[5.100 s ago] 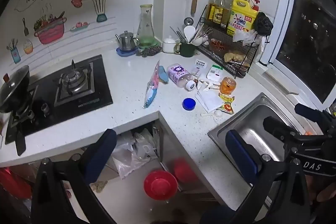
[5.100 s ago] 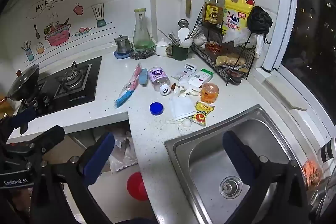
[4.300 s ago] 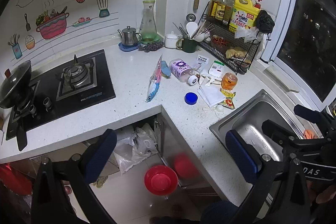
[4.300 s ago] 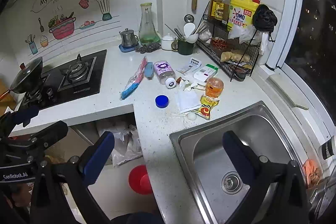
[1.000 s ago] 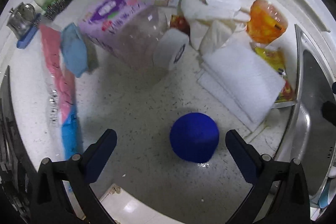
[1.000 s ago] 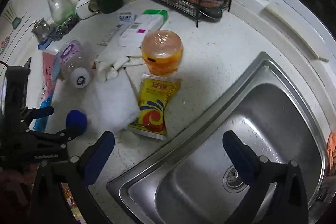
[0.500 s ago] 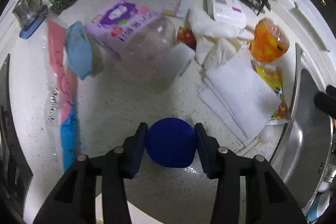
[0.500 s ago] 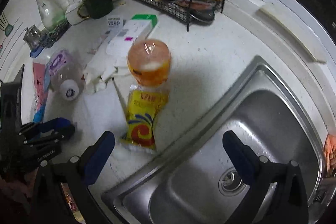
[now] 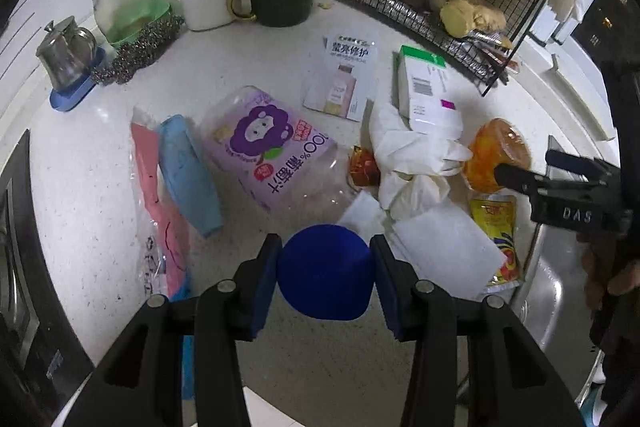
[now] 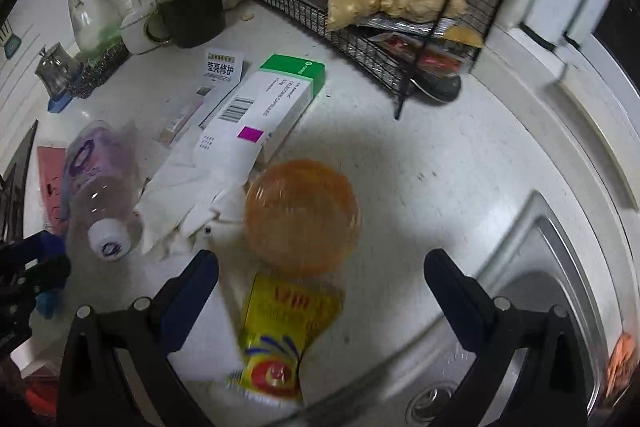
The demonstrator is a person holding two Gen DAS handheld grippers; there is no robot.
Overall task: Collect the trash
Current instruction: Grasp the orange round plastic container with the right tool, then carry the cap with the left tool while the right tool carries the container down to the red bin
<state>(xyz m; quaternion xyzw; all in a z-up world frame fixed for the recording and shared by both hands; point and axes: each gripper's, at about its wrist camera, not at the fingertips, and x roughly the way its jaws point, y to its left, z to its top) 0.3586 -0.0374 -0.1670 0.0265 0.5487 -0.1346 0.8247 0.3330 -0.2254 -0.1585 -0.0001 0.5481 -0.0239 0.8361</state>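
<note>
The left gripper (image 9: 324,269) holds a round blue cap (image 9: 324,273) between its two blue pads, one pad pressing on each side of it. In the left wrist view the cap sits at the centre low, toward 6 o'clock, and it seems lifted a little above the white speckled counter (image 9: 100,163).

Other trash lies on the counter around it. At about 11 o'clock from the cap lies a clear plastic bottle with a purple label (image 9: 268,143), on its side. At 9 to 10 o'clock lies a pink and blue plastic package (image 9: 160,187). At 2 o'clock is a crumpled white tissue (image 9: 412,163), and a flat white paper (image 9: 444,251) is at 3 o'clock, just beside the cap. A white box with a green end (image 9: 424,91) lies at 1 o'clock, partly on the tissue.

The right gripper (image 10: 320,281) has its jaws wide apart and grips nothing. In the right wrist view an orange plastic cup (image 10: 302,215) stands just ahead of the jaws, toward 12 o'clock from the gap, and no pad touches it. A yellow sachet (image 10: 280,331) lies between the two fingers, at 6 o'clock from the cup, and its upper end goes under the cup. This view is a little blurred. The steel sink (image 10: 532,327) is at 4 o'clock, near the right finger.
</note>
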